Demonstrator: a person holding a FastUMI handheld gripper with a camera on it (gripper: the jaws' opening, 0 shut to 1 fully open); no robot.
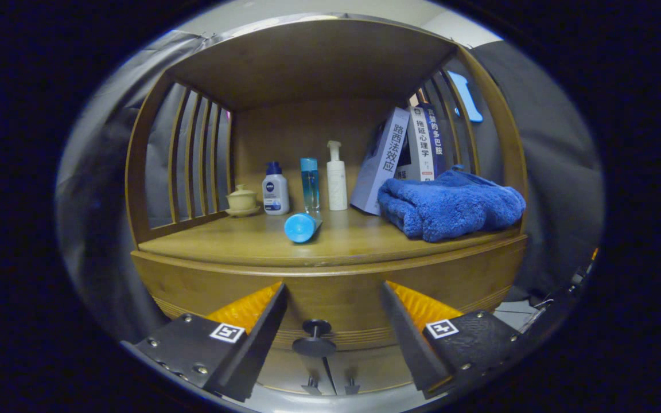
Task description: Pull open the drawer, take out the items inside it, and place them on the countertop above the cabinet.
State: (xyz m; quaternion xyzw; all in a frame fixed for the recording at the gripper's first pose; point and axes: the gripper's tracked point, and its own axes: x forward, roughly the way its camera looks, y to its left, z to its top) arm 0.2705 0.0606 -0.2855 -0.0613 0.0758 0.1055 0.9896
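Spread wide and gripping nothing, my claw brackets the drawer knob, which sits between my fingers on the closed drawer front. Beyond them at twelve o'clock lies the tabletop with a blue tube lying on its side. Behind it stand three bottles and a lidded cup at ten o'clock. At two o'clock a folded blue towel rests before leaning books.
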